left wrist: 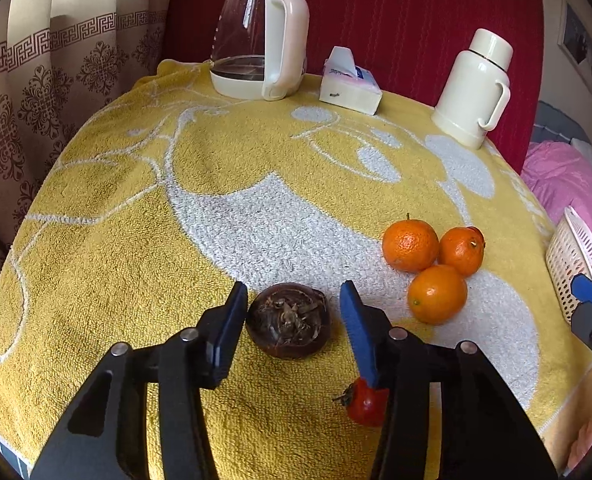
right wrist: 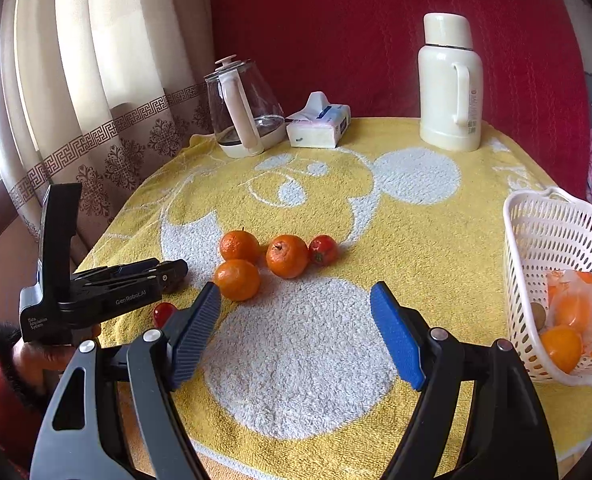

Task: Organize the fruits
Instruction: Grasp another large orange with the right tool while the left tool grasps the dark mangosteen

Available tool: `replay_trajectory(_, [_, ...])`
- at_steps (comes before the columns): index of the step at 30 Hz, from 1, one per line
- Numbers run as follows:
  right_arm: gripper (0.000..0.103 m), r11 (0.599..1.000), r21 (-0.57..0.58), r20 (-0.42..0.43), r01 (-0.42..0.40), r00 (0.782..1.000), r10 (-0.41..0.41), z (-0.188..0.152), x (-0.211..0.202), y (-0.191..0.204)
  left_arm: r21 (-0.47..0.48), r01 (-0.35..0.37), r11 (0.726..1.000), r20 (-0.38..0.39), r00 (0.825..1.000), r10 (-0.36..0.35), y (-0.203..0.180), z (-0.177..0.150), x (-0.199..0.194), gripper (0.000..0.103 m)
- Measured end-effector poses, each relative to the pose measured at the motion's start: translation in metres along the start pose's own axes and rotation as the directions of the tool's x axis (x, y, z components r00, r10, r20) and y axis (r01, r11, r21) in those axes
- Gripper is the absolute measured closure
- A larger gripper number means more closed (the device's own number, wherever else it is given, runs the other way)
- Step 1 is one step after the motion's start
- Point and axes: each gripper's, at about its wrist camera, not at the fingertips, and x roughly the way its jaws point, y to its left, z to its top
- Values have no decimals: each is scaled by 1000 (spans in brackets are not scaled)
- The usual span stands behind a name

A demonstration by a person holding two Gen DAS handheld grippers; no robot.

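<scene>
Left claw [left wrist: 294, 316] is set around a brown bulb [left wrist: 288, 321], one pad touching, not clamped; right claw [right wrist: 296, 336] is held apart, empty, over the tabletop [right wrist: 396, 216].

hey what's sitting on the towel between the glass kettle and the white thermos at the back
A tissue box lies between the glass kettle and the white thermos, nearer the kettle. Both wrist views show it.

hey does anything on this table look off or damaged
Mostly tidy. One oddity: in the basket, torn-looking orange-and-white wrapping lies among the oranges. Three oranges and two small red fruits sit loose on the towel. Kettle and flask stand upright, nothing spilled.
</scene>
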Motion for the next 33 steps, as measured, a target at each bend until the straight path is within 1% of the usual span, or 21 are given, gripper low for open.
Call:
replay_trajectory(4, [25, 1000, -2, -29, -25, 999, 25, 2, 11, 5, -19, 17, 1000, 6, 1000, -17, 5, -1, -2, 60])
replay_trajectory(8, [25, 998, -5, -67, -55, 996, 55, 4, 25, 12, -33, 19, 999, 21, 1000, -18, 8, -1, -7, 60])
replay_trajectory(10, [26, 997, -9, -87, -77, 993, 76, 6, 32, 16, -43, 20, 999, 30, 999, -18, 11, -1, -9, 60])
replay_trajectory(15, [45, 994, -17, -145, -108, 984, 105, 10, 57, 27, -60, 27, 998, 44, 999, -24, 16, -2, -14, 61])
replay_trajectory(18, [50, 992, -14, -174, -125, 977, 121, 12, 73, 31, -65, 32, 997, 46, 998, -29, 18, -3, -16, 61])
replay_trajectory(26, [51, 994, -49, -206, -95, 975, 83, 14, 104, 44, -76, 44, 996, 42, 998, -40, 20, -5, -14, 60])
replay_trajectory(30, [59, 995, -76, -208, -71, 977, 53, 12, 111, 46, -82, 44, 996, 35, 999, -41, 21, -5, -12, 60])
replay_trajectory(33, [60, 994, -80, -206, -70, 977, 53, 11, 109, 46, -88, 45, 995, 27, 999, -43, 22, -5, -10, 60])
